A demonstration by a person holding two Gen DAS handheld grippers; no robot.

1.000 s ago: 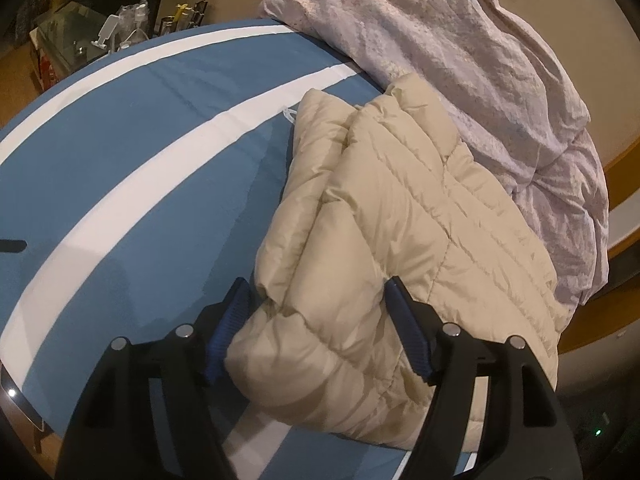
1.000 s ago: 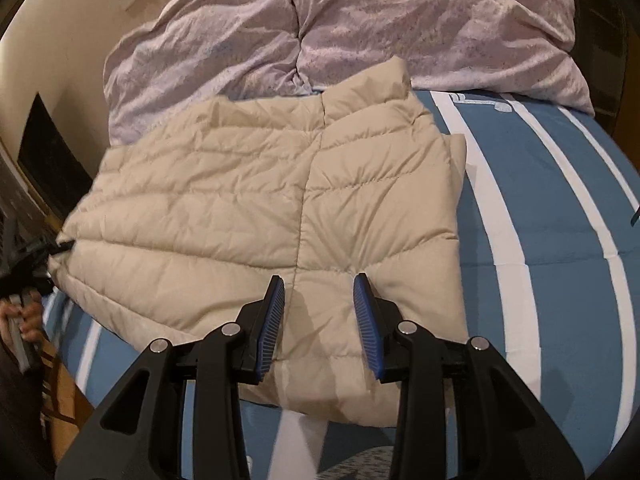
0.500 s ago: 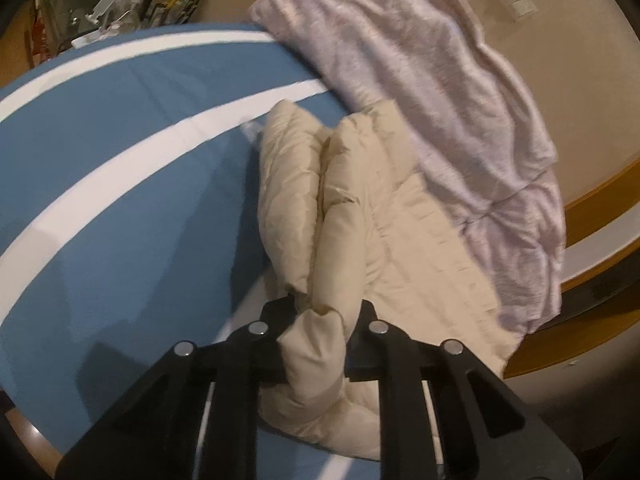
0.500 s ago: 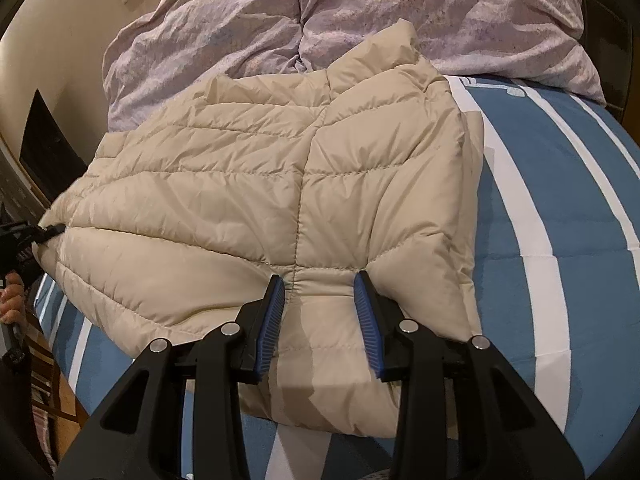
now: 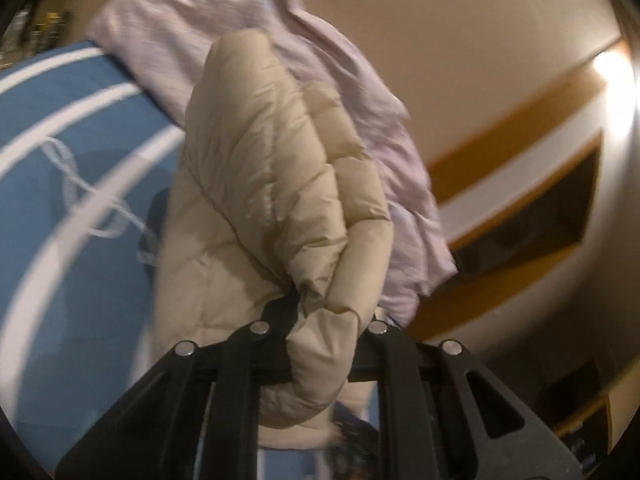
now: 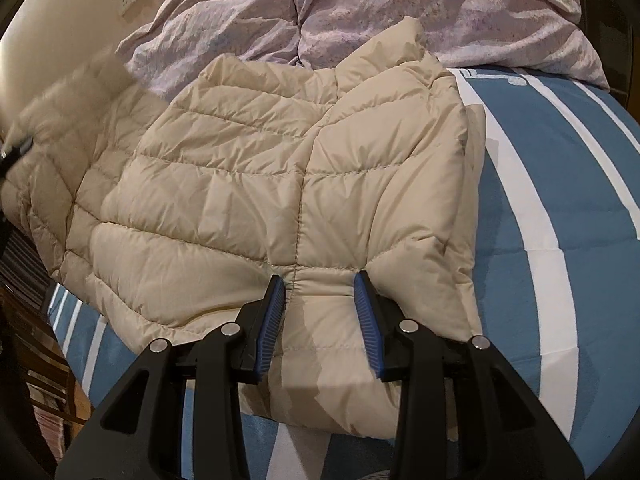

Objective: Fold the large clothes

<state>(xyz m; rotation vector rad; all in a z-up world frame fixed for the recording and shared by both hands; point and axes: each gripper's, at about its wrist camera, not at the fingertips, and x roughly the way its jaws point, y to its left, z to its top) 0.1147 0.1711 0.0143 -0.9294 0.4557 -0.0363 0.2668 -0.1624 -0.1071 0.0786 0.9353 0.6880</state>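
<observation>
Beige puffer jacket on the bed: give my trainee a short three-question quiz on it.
1. True or false: the left hand-held gripper is shut on the beige puffer jacket.
2. What lies beyond the jacket at the head of the bed? A) lilac duvet B) laptop C) basket
3. Fill in: the blue bedcover has ____ stripes.

Key: 1 true; 2 A, the lilac duvet; 3 white.

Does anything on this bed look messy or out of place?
Mostly tidy. The beige puffer jacket lies on the striped bedspread, one end bunched in the left tongs. A pale cord lies loose on the bedspread. The lilac duvet sits rumpled behind.
</observation>
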